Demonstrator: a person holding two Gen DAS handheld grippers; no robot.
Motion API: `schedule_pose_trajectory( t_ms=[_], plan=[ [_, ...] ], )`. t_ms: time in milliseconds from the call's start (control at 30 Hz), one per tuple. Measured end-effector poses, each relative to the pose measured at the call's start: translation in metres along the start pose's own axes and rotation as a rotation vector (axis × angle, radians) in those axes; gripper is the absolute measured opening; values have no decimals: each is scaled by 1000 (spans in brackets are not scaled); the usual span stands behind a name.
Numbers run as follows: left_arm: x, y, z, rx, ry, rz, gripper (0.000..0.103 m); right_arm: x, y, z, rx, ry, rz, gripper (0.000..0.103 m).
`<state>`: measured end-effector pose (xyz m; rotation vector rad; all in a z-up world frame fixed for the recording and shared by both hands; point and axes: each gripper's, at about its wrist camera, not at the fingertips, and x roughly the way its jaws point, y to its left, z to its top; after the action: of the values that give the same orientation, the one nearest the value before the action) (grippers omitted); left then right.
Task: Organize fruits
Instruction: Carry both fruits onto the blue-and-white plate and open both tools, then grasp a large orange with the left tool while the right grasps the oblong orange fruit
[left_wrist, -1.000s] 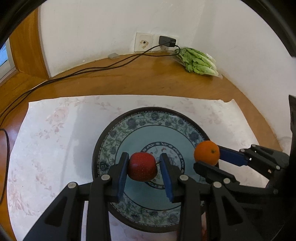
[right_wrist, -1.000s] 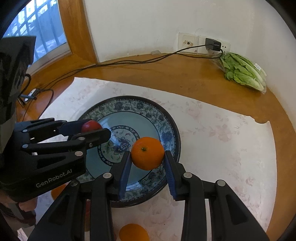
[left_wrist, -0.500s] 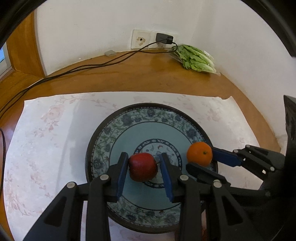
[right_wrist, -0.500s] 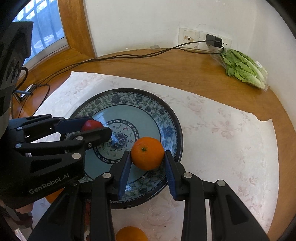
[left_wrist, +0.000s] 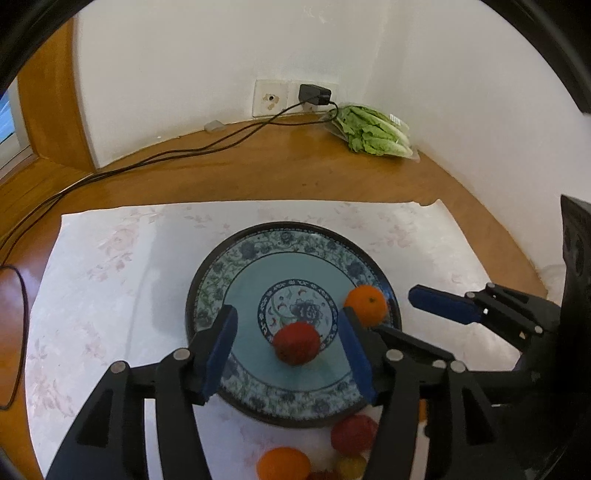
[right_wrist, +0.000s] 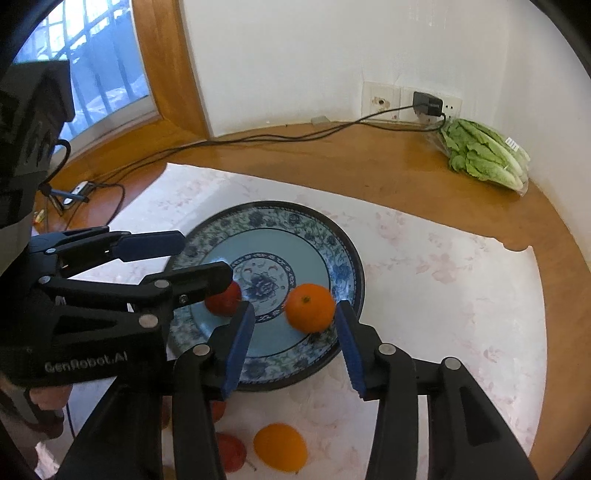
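left gripper (left_wrist: 288, 354): jaws opening, apple (left_wrist: 296, 342) loose between them, resting on plate (left_wrist: 218, 280) | right gripper (right_wrist: 295, 343): jaws opening, orange (right_wrist: 309, 307) between them on plate, near right pad | more fruit on cloth below plate

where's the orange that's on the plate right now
In the right wrist view the orange sits on the right part of the patterned plate, near its rim, right of the red apple, between the opening right gripper pads.
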<state>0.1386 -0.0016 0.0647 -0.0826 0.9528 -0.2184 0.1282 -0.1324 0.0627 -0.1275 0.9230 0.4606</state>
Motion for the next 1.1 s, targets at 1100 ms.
schedule_pose_trajectory(
  t_ms=[1100],
  plan=[
    [-37, 9, -66, -63, 80, 24, 60, -41, -5, -60, 92, 68, 78, 47]
  ],
)
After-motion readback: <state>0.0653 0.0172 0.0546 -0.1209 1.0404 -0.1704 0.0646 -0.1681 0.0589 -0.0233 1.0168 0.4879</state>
